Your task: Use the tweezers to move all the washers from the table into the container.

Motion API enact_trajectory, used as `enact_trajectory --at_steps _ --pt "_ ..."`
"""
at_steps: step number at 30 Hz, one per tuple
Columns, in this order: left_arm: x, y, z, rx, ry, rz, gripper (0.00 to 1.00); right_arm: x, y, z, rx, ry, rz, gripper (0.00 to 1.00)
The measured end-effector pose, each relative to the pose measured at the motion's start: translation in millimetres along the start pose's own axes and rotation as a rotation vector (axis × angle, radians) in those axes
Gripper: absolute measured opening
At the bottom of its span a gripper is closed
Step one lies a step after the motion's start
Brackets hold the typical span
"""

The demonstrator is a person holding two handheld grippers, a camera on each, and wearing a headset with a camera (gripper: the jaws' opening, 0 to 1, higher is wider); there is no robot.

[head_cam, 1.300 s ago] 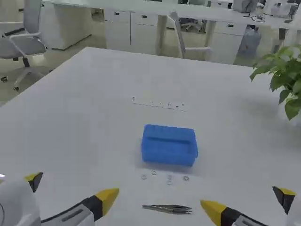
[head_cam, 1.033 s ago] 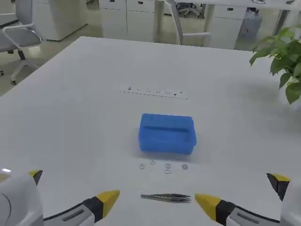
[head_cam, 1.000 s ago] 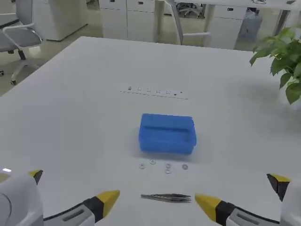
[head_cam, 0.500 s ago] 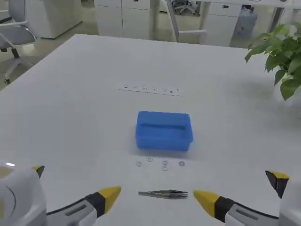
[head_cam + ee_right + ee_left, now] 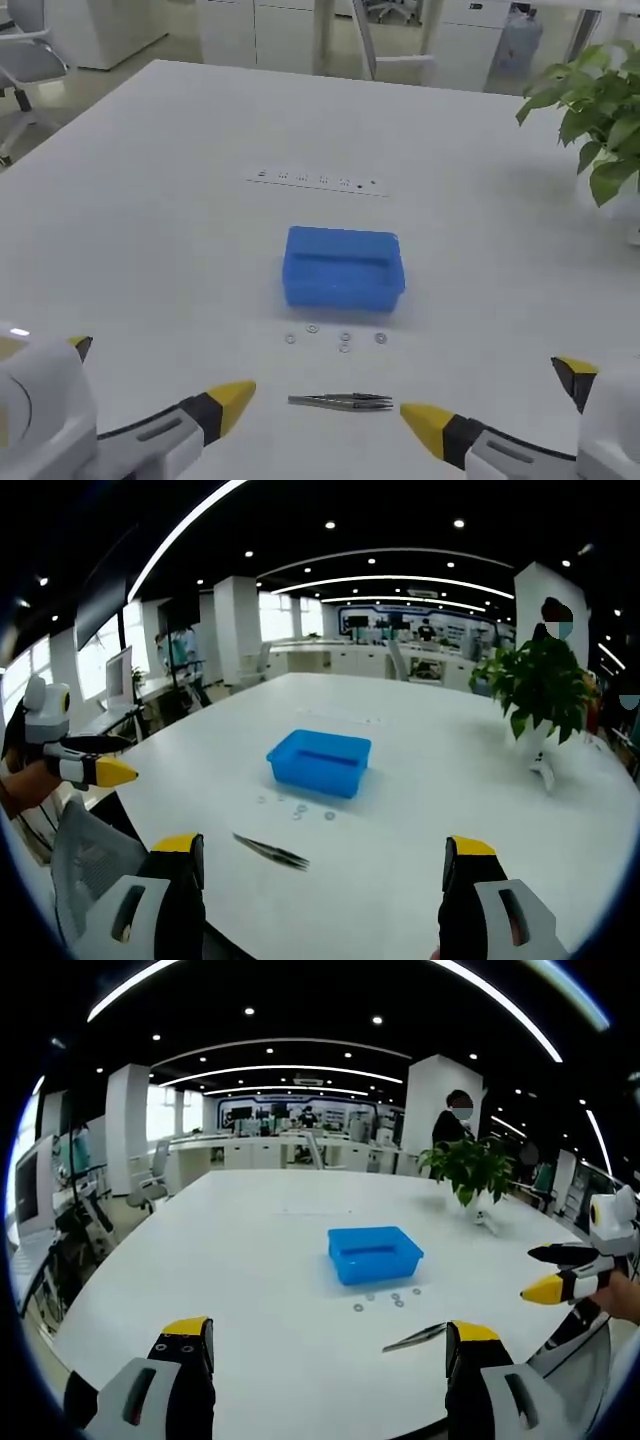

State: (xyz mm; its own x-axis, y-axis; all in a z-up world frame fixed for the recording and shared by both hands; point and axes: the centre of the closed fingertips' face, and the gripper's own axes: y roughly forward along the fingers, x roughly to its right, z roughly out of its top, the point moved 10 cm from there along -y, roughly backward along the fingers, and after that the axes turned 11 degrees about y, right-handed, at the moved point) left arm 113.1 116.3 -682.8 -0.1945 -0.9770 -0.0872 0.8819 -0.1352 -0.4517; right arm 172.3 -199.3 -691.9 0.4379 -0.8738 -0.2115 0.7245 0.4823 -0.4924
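A blue container (image 5: 343,267) stands mid-table, also in the left gripper view (image 5: 374,1253) and the right gripper view (image 5: 319,761). Several small washers (image 5: 335,339) lie in a loose row just in front of it (image 5: 388,1300) (image 5: 295,808). Metal tweezers (image 5: 340,401) lie flat on the table nearer me (image 5: 415,1336) (image 5: 271,851). My left gripper (image 5: 155,385) (image 5: 326,1347) is open, low at the near left of the tweezers. My right gripper (image 5: 500,395) (image 5: 318,863) is open at the near right. Neither touches anything.
The white table (image 5: 150,220) has a row of small sockets (image 5: 317,181) behind the container. A potted plant (image 5: 600,120) stands at the far right. Office chairs (image 5: 20,60) and desks lie beyond the table's far edge. A person (image 5: 452,1120) stands in the background.
The head camera has tilted down and forward, so container, washers and tweezers sit higher in the picture. Both grippers stay open near the bottom; the tweezers have not moved on the table.
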Motion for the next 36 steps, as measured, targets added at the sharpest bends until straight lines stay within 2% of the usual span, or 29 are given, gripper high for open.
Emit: enact_trajectory --at_steps 5,9,11,14,20,21,23,26,27,29,32,35,36 --pt "-0.9 -0.6 -2.4 0.008 -0.003 -0.002 0.99 -1.0 1.3 1.0 0.003 -0.011 0.003 0.99" --pt "0.5 5.6 -7.3 0.023 0.005 -0.032 0.90 -2.0 2.8 -0.6 0.000 -0.013 0.010 0.99" --pt "1.6 10.5 -7.7 0.030 0.021 -0.052 0.91 -2.9 3.3 -1.3 -0.007 -0.018 0.014 0.99" --pt "1.7 17.4 -7.5 0.015 0.061 -0.083 0.89 -1.9 4.6 -2.7 -0.015 -0.025 0.013 0.99" --pt "1.9 30.0 -0.6 0.054 0.112 -0.125 0.84 2.8 7.2 -2.3 -0.017 -0.014 0.006 0.97" --pt "2.9 36.6 -2.0 0.025 0.138 -0.180 0.82 3.4 8.0 -2.6 -0.018 -0.010 0.006 0.97" --pt "3.4 43.3 -2.1 0.002 0.164 -0.221 0.77 4.2 10.0 -3.9 -0.027 0.000 0.009 0.97" --pt "5.6 54.5 -0.3 -0.009 0.238 -0.295 0.70 4.2 11.2 -6.0 -0.042 -0.003 0.012 0.97" --pt "7.7 59.3 0.3 -0.018 0.259 -0.341 0.67 4.7 11.7 -6.6 -0.049 -0.006 0.011 0.97" --pt "10.4 67.2 1.8 -0.027 0.294 -0.395 0.56 5.8 12.8 -7.3 -0.059 -0.007 0.009 0.96" --pt "12.5 78.5 1.8 -0.033 0.351 -0.449 0.43 8.8 15.6 -8.1 -0.074 0.007 0.007 0.96" --pt "16.1 92.0 -1.5 -0.069 0.381 -0.483 0.34 9.2 16.2 -8.1 -0.078 0.017 0.006 0.95" --pt "18.6 97.1 -4.4 -0.093 0.392 -0.522 0.33 9.3 16.8 -8.5 -0.082 0.020 0.008 0.95"
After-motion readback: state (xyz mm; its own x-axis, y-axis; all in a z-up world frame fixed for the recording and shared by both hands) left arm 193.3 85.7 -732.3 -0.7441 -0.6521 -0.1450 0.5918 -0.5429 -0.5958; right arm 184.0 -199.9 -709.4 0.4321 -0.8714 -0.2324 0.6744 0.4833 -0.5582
